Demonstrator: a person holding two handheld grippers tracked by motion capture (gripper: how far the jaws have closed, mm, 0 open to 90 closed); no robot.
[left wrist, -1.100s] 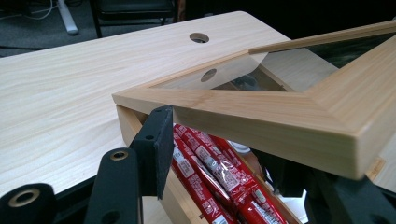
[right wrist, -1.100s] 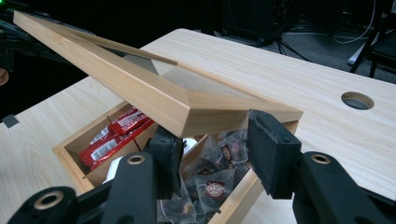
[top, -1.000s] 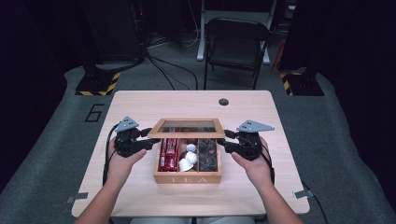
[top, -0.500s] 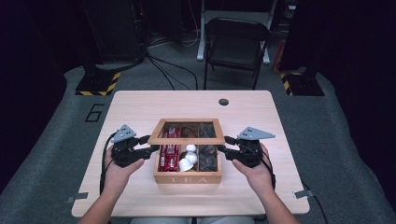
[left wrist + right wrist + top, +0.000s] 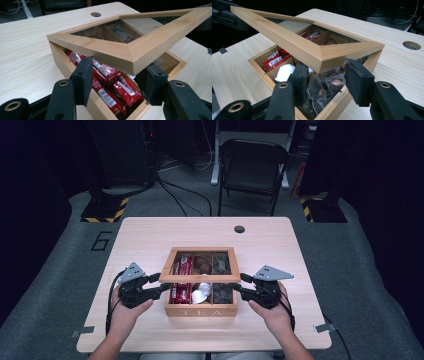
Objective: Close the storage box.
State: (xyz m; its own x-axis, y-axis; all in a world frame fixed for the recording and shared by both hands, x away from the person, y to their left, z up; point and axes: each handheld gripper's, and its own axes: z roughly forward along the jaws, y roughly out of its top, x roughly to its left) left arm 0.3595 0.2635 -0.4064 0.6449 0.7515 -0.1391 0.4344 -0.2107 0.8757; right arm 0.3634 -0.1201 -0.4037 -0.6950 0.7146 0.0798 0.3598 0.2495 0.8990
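The left gripper (image 5: 159, 289) and the right gripper (image 5: 239, 290) each grasp a front corner of the glass-paned wooden lid (image 5: 200, 278), held half raised over the tea box (image 5: 201, 310) on the table (image 5: 150, 235).

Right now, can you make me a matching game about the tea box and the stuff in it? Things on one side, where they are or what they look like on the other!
Things:
1. lid
2. red packets
3. white cup
4. dark tea bags

Places or states:
A. in the box's middle front compartment
B. raised at the front, tilted over the box
C. in the compartment beside the right hand-held gripper
D. in the compartment beside the left hand-held gripper

Pairs: 1-B, 2-D, 3-A, 4-C
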